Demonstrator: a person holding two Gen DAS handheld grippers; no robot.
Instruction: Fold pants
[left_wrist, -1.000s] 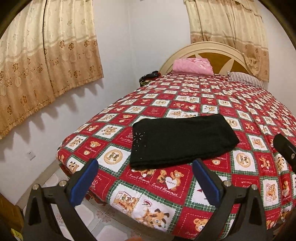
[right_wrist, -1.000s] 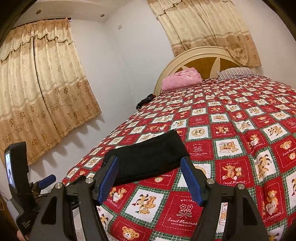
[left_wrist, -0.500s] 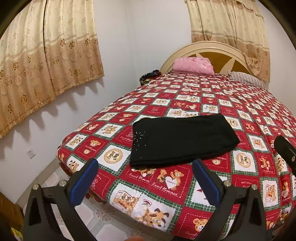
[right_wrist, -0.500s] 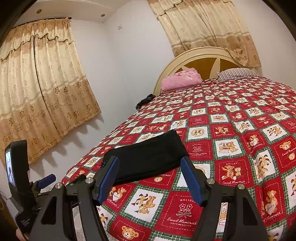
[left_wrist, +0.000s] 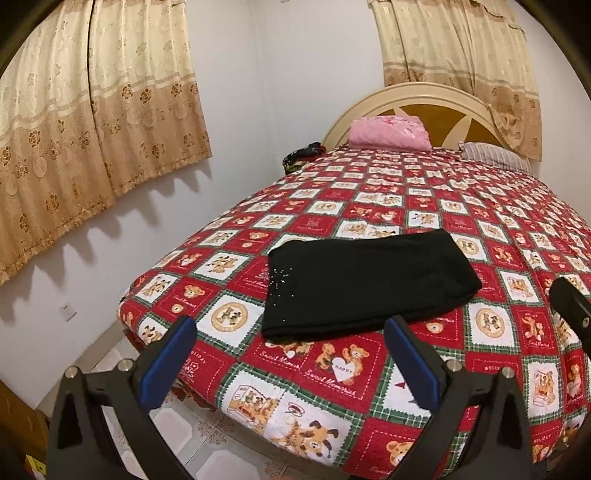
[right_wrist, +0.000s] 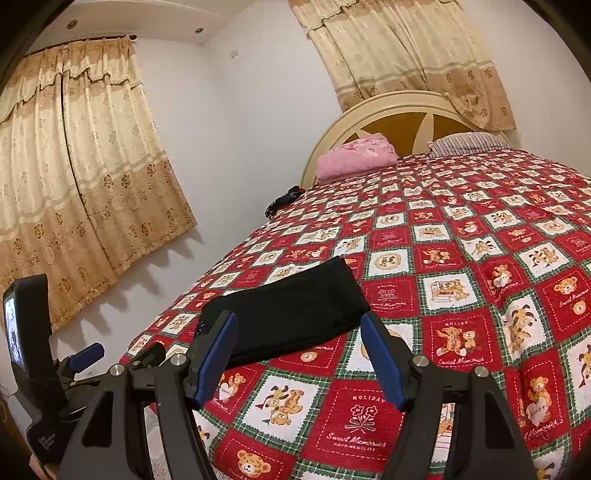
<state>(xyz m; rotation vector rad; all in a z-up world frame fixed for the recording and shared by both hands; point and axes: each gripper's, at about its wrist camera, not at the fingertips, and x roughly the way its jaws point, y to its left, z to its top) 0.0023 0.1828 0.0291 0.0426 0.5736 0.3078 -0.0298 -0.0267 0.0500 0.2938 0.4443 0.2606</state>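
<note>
Black pants (left_wrist: 365, 284) are seen lying folded into a flat rectangle on the red, green and white teddy-bear bedspread (left_wrist: 424, 206), near the bed's near left corner. A small spray of pale studs is visible on the left part of the fabric. Nothing is being gripped: the left gripper (left_wrist: 291, 354) is held just short of the near edge of the pants with its blue-padded fingers (left_wrist: 168, 356) spread wide and empty. The right gripper (right_wrist: 299, 350) is likewise held wide open, with nothing between its pads, the pants showing beyond the gap. At the far end, a pink folded cloth (left_wrist: 389, 133) is seen resting against the cream and brown headboard (left_wrist: 443, 110), with a striped pillow (left_wrist: 495, 155) to its right. A dark bundle (left_wrist: 301, 157) sits at the far left edge of the bed, possibly clothing, though it is too small to make out. Beige patterned curtains (left_wrist: 92, 122) are hung on both walls. No containers are seen.
</note>
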